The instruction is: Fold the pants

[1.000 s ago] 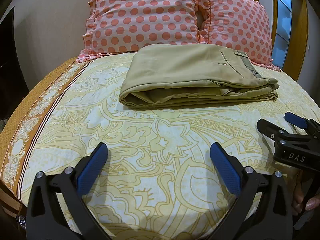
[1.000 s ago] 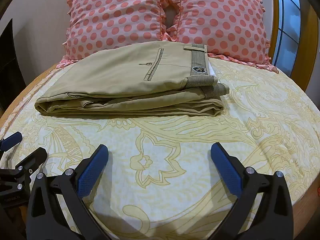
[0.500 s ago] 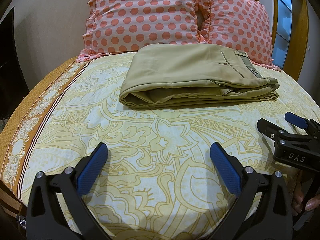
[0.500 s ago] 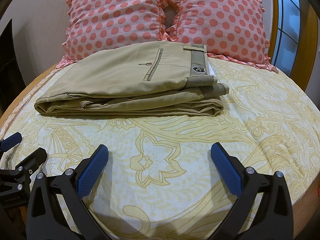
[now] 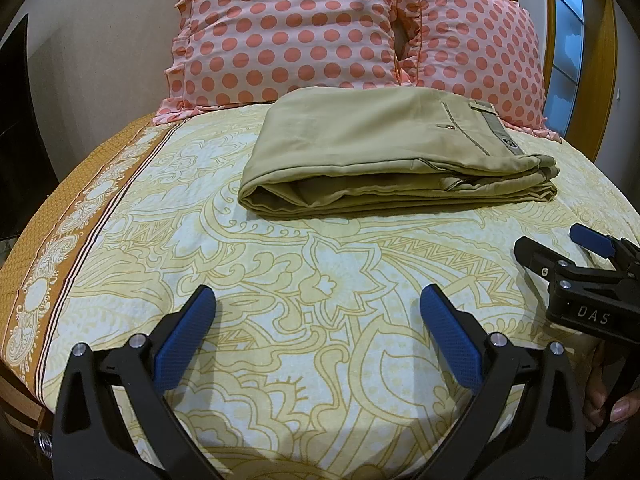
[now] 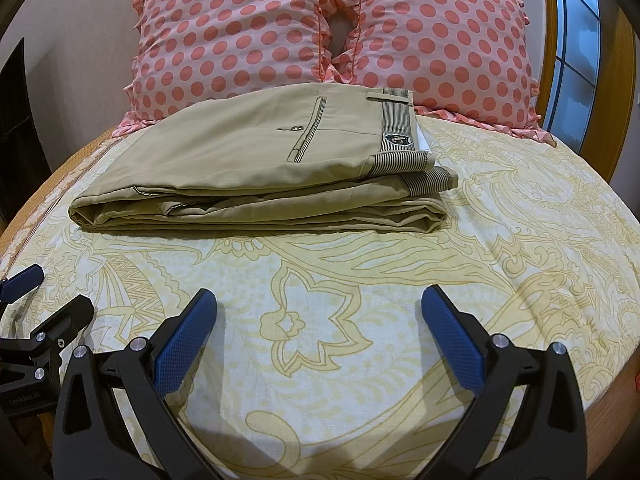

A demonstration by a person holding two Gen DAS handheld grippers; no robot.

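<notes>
A home bedroom — a bed [image 6: 520, 240] dressed in a cream sheet [image 5: 280, 280] with yellow paisley print and an orange patterned border at 9 o'clock. Two pink pillows [image 6: 240, 32] with coral polka dots and ruffled edges stand at 12 o'clock, and a wood-framed window [image 6: 576, 40] shows at 2 o'clock.

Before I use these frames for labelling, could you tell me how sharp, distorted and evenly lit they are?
Left wrist view: sharp, fisheye bends the bed into a dome, dark vignette corners. Right wrist view: same curvature, pants crisp, window bright, soft shadows beneath the fingers.
</notes>
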